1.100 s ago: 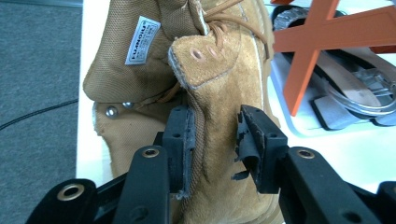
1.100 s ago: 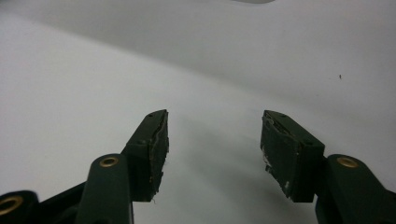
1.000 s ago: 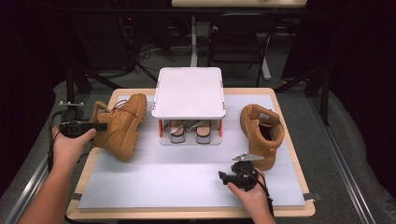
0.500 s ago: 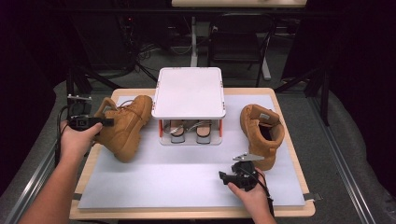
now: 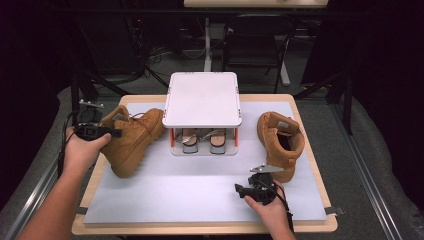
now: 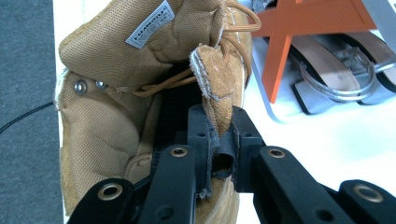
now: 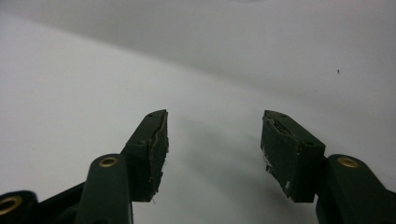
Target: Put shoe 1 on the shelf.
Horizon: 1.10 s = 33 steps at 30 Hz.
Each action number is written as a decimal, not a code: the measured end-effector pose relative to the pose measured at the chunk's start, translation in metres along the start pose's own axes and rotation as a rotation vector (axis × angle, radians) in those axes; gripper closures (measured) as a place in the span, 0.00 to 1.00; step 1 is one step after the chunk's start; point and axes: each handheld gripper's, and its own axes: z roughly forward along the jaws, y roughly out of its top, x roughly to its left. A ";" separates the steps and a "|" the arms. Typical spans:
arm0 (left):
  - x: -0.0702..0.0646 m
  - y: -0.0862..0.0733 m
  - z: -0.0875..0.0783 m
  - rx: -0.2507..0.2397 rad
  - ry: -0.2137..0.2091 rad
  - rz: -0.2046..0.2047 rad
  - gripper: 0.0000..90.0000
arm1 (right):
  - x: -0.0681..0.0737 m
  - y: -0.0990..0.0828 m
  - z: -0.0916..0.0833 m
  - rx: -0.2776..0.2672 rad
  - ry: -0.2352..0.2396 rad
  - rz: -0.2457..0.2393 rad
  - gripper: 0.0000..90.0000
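Two tan work boots stand on the worktop [image 5: 200,200], one at each side of a white-topped rack [image 5: 202,97] with orange legs that shelters a pair of sandals [image 5: 200,141]. The left gripper [image 6: 219,135] has just been closing, and its fingers [image 6: 198,133] now clamp the suede tongue of the left boot [image 5: 132,140]. The right gripper [image 7: 212,144] rests low over bare white mat, fingers [image 7: 152,149] apart with nothing between them; the right boot [image 5: 280,142] stands just beyond it.
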 end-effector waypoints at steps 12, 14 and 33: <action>-0.018 -0.022 0.001 0.058 -0.059 0.031 0.90 | 0.004 0.001 0.001 0.005 0.003 -0.012 0.46; -0.024 -0.020 0.003 0.056 -0.056 0.042 0.90 | 0.004 0.001 0.000 0.004 0.001 -0.012 0.46; -0.059 0.004 0.031 0.088 -0.118 0.041 0.89 | 0.004 0.001 0.000 0.003 0.002 -0.015 0.46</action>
